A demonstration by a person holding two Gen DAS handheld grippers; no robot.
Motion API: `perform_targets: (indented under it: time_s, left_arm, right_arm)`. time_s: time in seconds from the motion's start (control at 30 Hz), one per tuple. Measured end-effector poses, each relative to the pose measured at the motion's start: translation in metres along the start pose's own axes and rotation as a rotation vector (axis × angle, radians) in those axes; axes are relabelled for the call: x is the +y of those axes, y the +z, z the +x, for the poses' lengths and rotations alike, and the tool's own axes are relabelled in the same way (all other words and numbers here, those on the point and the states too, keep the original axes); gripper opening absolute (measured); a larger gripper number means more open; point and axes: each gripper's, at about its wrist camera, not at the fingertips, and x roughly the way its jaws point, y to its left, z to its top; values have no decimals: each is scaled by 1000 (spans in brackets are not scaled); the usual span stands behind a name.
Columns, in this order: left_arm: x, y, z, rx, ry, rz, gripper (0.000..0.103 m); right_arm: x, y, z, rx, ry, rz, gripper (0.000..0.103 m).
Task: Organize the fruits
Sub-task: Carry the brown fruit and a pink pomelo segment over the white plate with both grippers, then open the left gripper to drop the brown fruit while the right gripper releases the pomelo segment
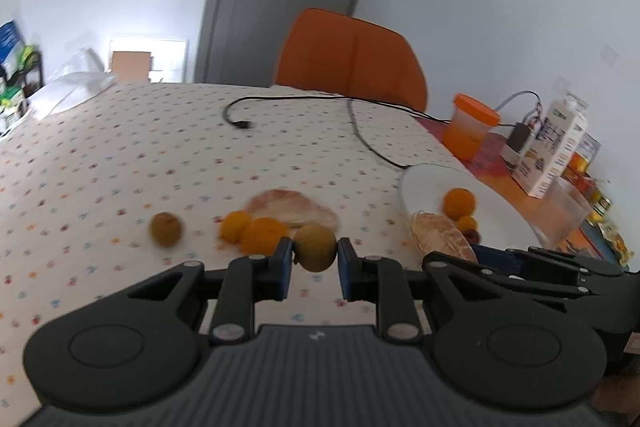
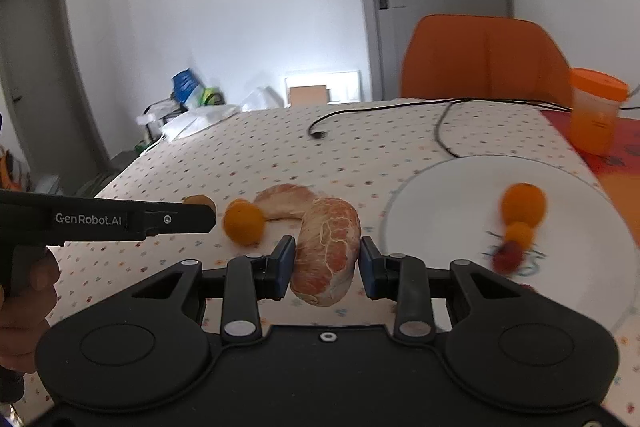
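Left tool [image 1: 315, 254] pinches a small round fruit [image 1: 316, 247], right tool [image 2: 327, 263] clamps a peeled citrus segment [image 2: 326, 255]; squeezing harder could burst the soft segment before reaching the plate [image 2: 440, 211].

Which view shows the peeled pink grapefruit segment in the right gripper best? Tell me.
The right wrist view: the peeled pink grapefruit segment sits centred between the right gripper pads. The left wrist view shows only its end, blurred, before the round white plate.
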Motion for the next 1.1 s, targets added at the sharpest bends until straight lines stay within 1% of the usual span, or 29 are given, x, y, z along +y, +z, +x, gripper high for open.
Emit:
perform_targets:
  time_s: [0.2,0.47,0.8,1.1]
  left_arm:
    - [-30,5,8,-1,-48,50,22]
    - [-65,11,19,-7,-91,110,22]
    - [-91,15,39,0,-111,147,22]
    - [-110,15,61,27,-133,175,22]
  right_arm:
    - [-24,-6,-24,-40,-44,48,33]
    - [-48,-11,-42,-75,-102,71,33]
    - [-79,-24,-49,-84,-159,133,33]
    - [-101,-24,-49,-93,-198,171,33]
